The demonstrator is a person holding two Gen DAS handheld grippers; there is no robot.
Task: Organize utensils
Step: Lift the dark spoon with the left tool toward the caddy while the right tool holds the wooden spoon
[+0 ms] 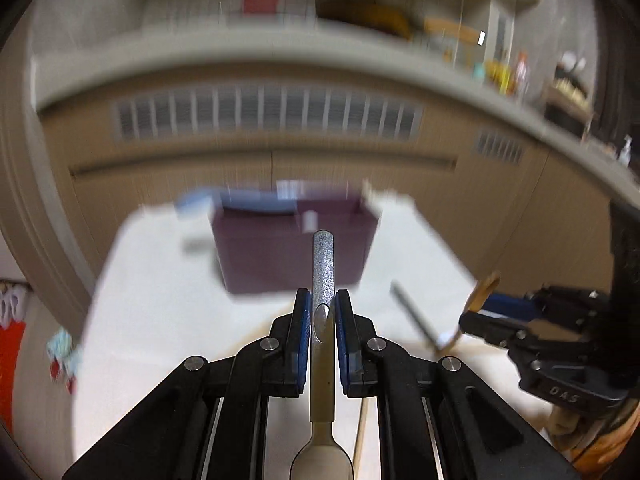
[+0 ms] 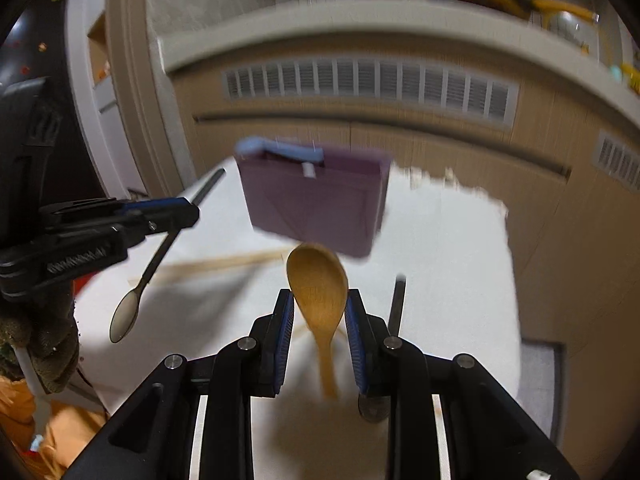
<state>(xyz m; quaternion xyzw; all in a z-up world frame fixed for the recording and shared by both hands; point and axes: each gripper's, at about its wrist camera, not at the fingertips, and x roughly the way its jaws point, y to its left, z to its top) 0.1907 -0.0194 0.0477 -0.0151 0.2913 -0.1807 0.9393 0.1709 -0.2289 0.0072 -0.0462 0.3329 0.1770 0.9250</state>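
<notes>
I am holding a metal spoon (image 1: 323, 276) in my left tool (image 1: 323, 300) and a wooden spoon (image 2: 318, 280) in my right tool (image 2: 319, 300), both clamped above the white worktop (image 2: 440, 240), facing the purple organizer box (image 2: 316, 204), probably for dropping in.

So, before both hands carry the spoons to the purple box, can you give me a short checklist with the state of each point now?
1. Left gripper shut on the metal spoon: ok.
2. Right gripper shut on the wooden spoon: ok.
3. Both spoons lifted off the white table: ok.
4. Purple box ahead of both grippers: ok.
5. Free room inside the box: cannot tell, the picture is blurred.
6. Dark utensil left on the table: not ok, not yet picked up.
</notes>
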